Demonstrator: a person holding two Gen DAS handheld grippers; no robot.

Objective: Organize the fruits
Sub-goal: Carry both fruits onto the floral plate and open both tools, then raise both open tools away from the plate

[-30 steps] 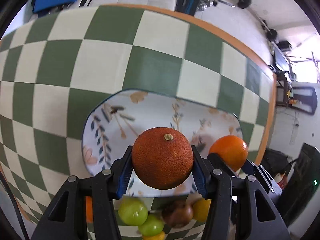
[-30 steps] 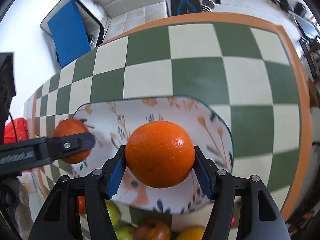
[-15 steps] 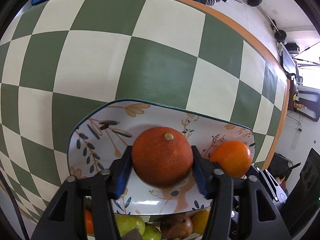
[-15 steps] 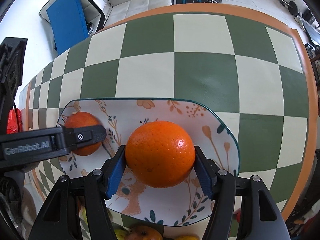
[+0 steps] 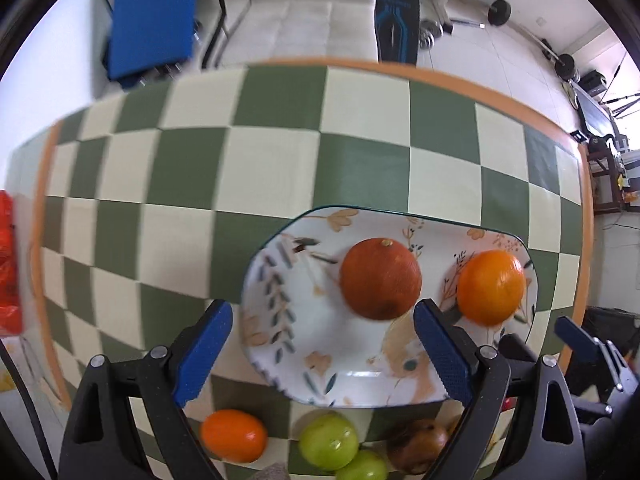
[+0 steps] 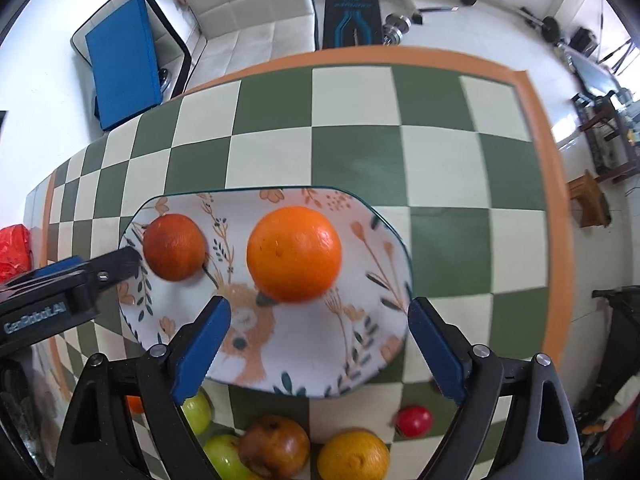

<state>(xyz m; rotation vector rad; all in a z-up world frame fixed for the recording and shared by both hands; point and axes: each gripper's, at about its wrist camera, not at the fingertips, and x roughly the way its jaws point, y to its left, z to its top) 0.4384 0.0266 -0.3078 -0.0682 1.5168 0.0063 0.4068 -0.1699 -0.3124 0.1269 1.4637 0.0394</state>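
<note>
both my grippers, left gripper (image 5: 322,348) and right gripper (image 6: 318,344), gape wide and empty; dark orange (image 5: 380,279) and bright orange (image 6: 294,254) rest on the plate (image 6: 360,344) just beyond my fingertips, gathered there apart from the loose fruit.

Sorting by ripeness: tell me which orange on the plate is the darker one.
The reddish-brown orange on the plate's left side; the bright orange beside it is lighter and larger.
</note>
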